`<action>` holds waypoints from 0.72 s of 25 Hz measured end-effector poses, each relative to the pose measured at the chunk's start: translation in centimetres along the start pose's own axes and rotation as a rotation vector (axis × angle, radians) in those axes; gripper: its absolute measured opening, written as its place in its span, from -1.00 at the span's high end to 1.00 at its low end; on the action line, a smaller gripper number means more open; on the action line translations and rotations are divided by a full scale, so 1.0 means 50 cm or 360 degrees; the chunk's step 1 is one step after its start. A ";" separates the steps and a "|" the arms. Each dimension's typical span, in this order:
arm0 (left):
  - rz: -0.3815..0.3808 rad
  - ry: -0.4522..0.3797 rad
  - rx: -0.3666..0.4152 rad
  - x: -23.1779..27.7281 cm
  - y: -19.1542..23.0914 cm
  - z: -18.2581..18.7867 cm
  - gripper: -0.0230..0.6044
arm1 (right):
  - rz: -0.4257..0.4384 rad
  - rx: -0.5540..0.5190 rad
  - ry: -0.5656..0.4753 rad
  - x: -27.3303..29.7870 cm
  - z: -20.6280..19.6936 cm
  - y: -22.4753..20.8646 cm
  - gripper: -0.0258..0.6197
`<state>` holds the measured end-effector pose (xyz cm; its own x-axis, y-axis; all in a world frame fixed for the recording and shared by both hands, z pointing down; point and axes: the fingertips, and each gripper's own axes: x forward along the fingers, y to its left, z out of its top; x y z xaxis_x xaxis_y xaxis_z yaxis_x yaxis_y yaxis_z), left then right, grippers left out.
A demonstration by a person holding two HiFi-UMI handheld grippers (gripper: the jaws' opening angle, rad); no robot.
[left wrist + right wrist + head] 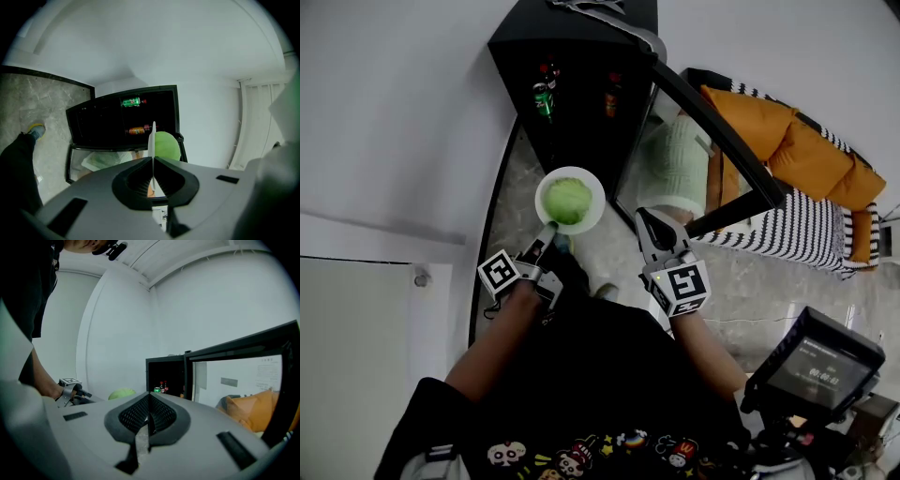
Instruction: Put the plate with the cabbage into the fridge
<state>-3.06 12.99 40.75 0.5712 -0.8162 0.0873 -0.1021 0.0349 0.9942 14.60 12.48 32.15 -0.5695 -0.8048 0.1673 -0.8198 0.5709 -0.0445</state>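
Underfoot, a grey marbled floor [769, 281] runs between a white wall [394, 122] on the left and a sofa [806, 159] with orange cushions and a striped cover on the right. Ahead stands the black fridge [577, 56], its glass door [722, 133] swung open toward the right. A green can [544, 98] and a dark bottle [610, 97] stand on a shelf inside.

The left tongs [549, 228] are clamped on the near rim of the white plate [596, 192], which is held in the air just in front of the fridge opening. The cabbage [569, 199] sits in the plate's middle. The right tongs [645, 221] hang beside the plate and apart from it, their jaws pressed together on nothing, close to the door's lower edge.

Between the plate and the fridge opening the way lies open. The door flanks it on the right and the wall on the left.
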 end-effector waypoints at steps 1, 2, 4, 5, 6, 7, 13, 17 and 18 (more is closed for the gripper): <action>0.0003 -0.0001 -0.0003 0.001 -0.003 -0.002 0.89 | 0.0007 0.0000 0.0003 0.000 0.003 0.000 0.90; 0.0007 -0.0002 -0.0006 0.003 -0.006 -0.002 0.90 | 0.0012 0.0001 0.0005 0.002 0.006 -0.002 0.90; 0.0014 0.0003 -0.0015 0.017 -0.004 0.013 0.90 | 0.0013 0.0005 0.0017 0.024 0.007 -0.008 0.90; 0.0018 0.0012 -0.0021 0.026 0.000 0.027 0.89 | 0.0008 0.0007 0.0027 0.042 0.008 -0.011 0.90; 0.0022 0.0022 -0.0027 0.034 0.003 0.041 0.89 | 0.0002 0.0010 0.0038 0.059 0.009 -0.012 0.90; 0.0026 0.0031 -0.0032 0.039 0.003 0.053 0.89 | -0.0003 0.0014 0.0046 0.074 0.011 -0.012 0.90; 0.0040 0.0076 -0.0034 0.060 0.001 0.101 0.89 | -0.0034 0.0038 0.0056 0.131 0.023 -0.015 0.90; 0.0041 0.0101 -0.0036 0.088 0.007 0.138 0.89 | -0.0063 0.0050 0.0063 0.171 0.022 -0.027 0.90; 0.0042 0.0110 -0.0037 0.096 0.008 0.146 0.89 | -0.0069 0.0051 0.0068 0.181 0.022 -0.031 0.90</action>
<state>-6.33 4.87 41.11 0.6234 -0.7731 0.1167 -0.0993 0.0698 0.9926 10.64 4.13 32.65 -0.5311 -0.8205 0.2114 -0.8454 0.5298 -0.0677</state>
